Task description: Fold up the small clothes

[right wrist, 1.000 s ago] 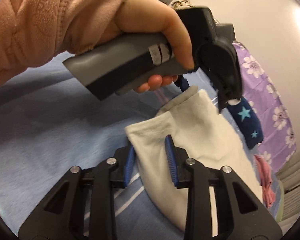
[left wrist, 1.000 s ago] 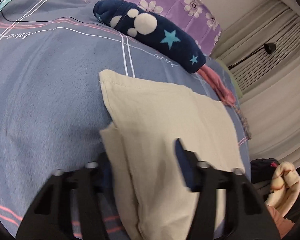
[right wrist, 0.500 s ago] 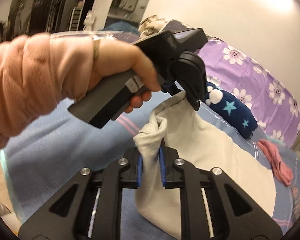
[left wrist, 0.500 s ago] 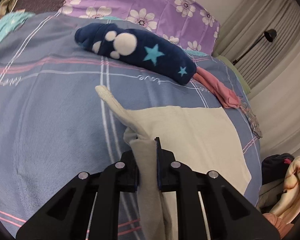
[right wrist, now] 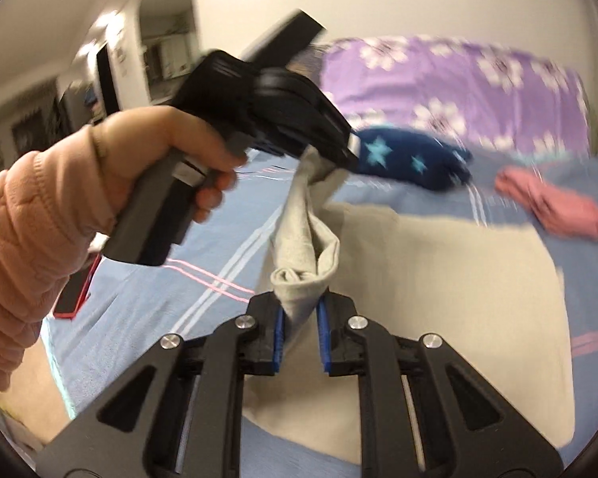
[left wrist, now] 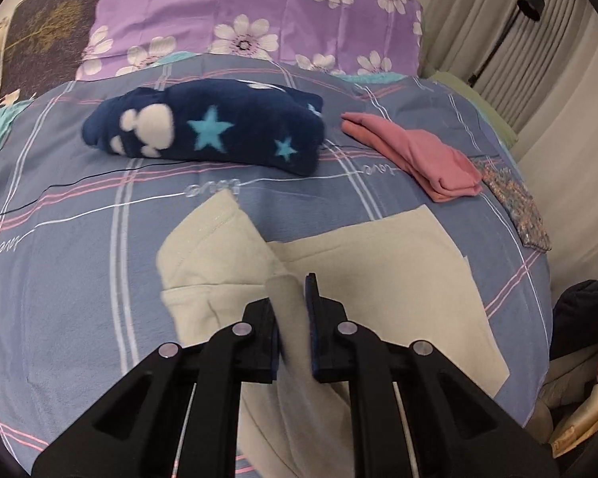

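Observation:
A cream cloth (left wrist: pixel 386 275) lies partly spread on the blue plaid bed cover (left wrist: pixel 59 263). My left gripper (left wrist: pixel 293 310) is shut on one edge of it, and a bunched strip of cloth stands up between its blue pads. My right gripper (right wrist: pixel 301 320) is shut on another part of the same edge of the cream cloth (right wrist: pixel 438 286). In the right wrist view a hand in a peach sleeve (right wrist: pixel 28 247) holds the left gripper (right wrist: pixel 335 159), which pinches the cloth above the bed. The edge hangs lifted between the two grippers while the rest lies flat.
A folded navy fleece with stars and paw prints (left wrist: pixel 215 127) and a folded pink garment (left wrist: pixel 414 155) lie further back on the bed. A purple flowered pillow (left wrist: pixel 259 16) lies behind them. A red-edged phone (right wrist: pixel 73 290) lies at the bed's left edge. Curtains (left wrist: pixel 498 32) hang at right.
Both grippers closed on the cream cloth's near edge and lifted it up and over toward the far side. The cloth's edge now hangs bunched between them, above the bed.

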